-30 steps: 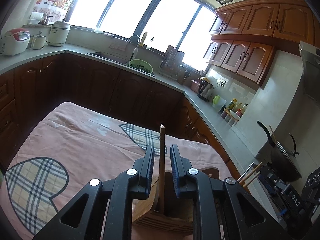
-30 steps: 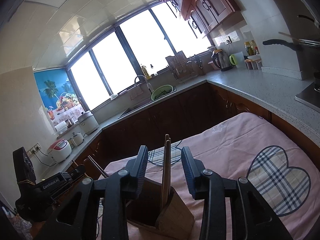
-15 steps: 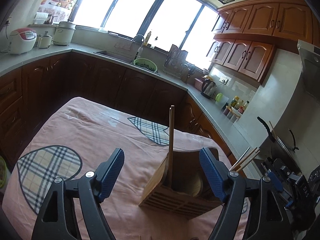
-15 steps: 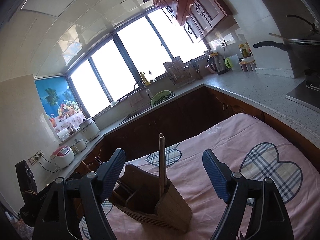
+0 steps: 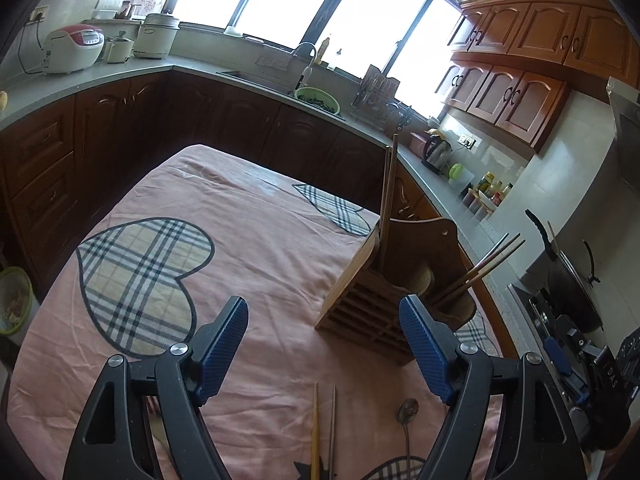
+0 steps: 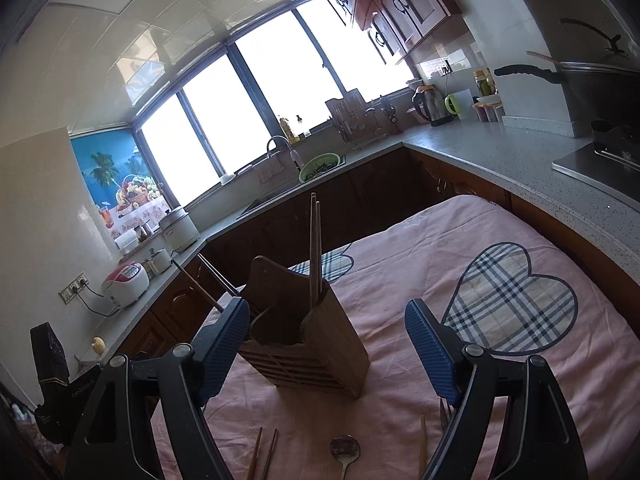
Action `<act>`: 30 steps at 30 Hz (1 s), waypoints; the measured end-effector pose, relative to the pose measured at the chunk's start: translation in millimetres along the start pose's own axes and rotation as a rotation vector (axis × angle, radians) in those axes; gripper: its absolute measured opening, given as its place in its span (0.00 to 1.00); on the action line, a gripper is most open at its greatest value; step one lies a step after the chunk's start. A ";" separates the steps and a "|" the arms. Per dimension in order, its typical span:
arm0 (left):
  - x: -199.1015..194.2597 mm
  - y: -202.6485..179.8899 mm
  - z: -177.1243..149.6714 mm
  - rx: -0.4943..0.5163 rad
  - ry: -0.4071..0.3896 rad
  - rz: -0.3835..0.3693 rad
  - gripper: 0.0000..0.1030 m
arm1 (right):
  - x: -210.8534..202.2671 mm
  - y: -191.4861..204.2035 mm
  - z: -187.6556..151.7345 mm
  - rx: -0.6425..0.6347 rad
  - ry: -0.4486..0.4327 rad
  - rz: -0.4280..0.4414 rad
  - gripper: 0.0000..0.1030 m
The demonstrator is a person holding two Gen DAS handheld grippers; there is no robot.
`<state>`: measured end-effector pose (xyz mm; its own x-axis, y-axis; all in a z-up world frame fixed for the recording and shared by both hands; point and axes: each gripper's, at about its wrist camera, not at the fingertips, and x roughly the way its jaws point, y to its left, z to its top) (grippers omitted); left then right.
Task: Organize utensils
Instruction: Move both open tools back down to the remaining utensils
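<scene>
A wooden utensil holder (image 5: 394, 288) (image 6: 304, 336) stands on the pink cloth (image 5: 256, 264). One pair of chopsticks (image 5: 387, 200) (image 6: 315, 252) stands upright in it. Another pair (image 5: 480, 268) (image 6: 208, 284) leans out of its far compartment. My left gripper (image 5: 322, 312) is open and empty, short of the holder. My right gripper (image 6: 327, 310) is open and empty too, facing the holder from the other side. Loose chopsticks (image 5: 316, 432) (image 6: 262, 456) and a metal spoon (image 5: 406, 412) (image 6: 344, 450) lie on the cloth close below the fingers. A fork (image 6: 444, 412) peeks out beside my right finger.
The table's pink cloth carries plaid hearts (image 5: 140, 276) (image 6: 512, 304). Dark cabinets and a grey counter (image 6: 520, 160) wrap around it, with a wok (image 5: 568, 280) on the stove, a kettle (image 5: 436, 152) and a rice cooker (image 5: 74, 50). A green bowl (image 5: 12, 300) sits past the left table edge.
Both grippers opened, let go of the chopsticks now standing in the holder, and drew back from it. The loose utensils on the cloth have come into view.
</scene>
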<state>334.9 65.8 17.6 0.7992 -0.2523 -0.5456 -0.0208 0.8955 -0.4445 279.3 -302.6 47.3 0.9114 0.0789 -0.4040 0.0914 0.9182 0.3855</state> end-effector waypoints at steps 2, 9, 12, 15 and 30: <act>-7.5 0.0 -4.4 -0.003 0.012 0.007 0.75 | -5.7 0.2 -6.1 -0.006 0.014 -0.001 0.80; -33.9 4.5 -25.3 0.007 0.037 0.027 0.76 | -26.0 4.8 -30.0 -0.038 0.048 -0.021 0.86; -40.0 6.8 -33.4 0.002 0.056 0.032 0.76 | -31.7 9.6 -41.0 -0.066 0.067 -0.027 0.87; -44.6 10.2 -39.6 -0.007 0.072 0.042 0.76 | -35.2 13.0 -51.1 -0.086 0.091 -0.030 0.88; -53.0 14.4 -56.4 0.011 0.131 0.099 0.77 | -43.2 19.2 -85.4 -0.152 0.159 -0.066 0.94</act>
<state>258.3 71.4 0.0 0.7087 -0.2078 -0.6742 -0.0882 0.9220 -0.3769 207.4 -255.2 1.2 0.8296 0.0657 -0.5545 0.0762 0.9704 0.2290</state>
